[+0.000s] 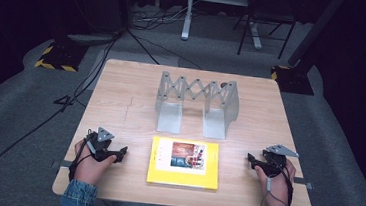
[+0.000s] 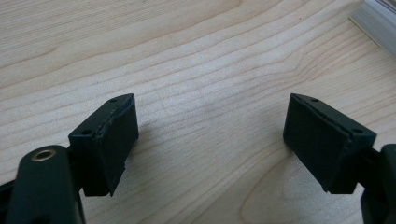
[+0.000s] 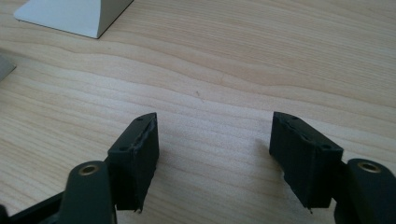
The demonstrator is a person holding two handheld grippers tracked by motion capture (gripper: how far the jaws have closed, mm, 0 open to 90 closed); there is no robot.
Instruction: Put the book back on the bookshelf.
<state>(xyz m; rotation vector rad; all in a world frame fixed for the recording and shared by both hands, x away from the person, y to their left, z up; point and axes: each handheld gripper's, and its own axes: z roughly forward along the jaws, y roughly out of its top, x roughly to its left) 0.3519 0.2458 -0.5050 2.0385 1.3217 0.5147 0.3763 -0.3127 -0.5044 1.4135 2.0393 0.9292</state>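
— What is seen on the table [image 1: 121, 92]?

— A yellow book [image 1: 184, 163] is laid flat near the middle of the near edge, its cover picture turned up. Behind it, toward the far edge, a grey metal rack [image 1: 197, 102] with a scissor-lattice back is stood on two flat feet, apart from the book.

— And where are the grippers held?

— The left gripper [image 1: 116, 154] is held near the near-left corner, just left of the book, by the left hand [image 1: 91, 166]. The right gripper [image 1: 255, 162] is held near the near-right corner, to the right of the book and apart from it, by the right hand [image 1: 277, 184]. Denim sleeves are seen at the near edge.

— How are the jaws set?

— In the left gripper view, the left gripper [image 2: 210, 140] is shown spread wide over bare wood, with nothing held between the jaws; a pale edge, perhaps the book's pages, is glimpsed at the upper right corner, though that cannot be told for certain. In the right gripper view, the right gripper [image 3: 214, 154] is likewise spread wide and nothing is gripped; a foot of the rack [image 3: 70, 16] is seen at the upper left, well beyond the jaws.

— Is either gripper touching the book?

— No contact is seen from above.
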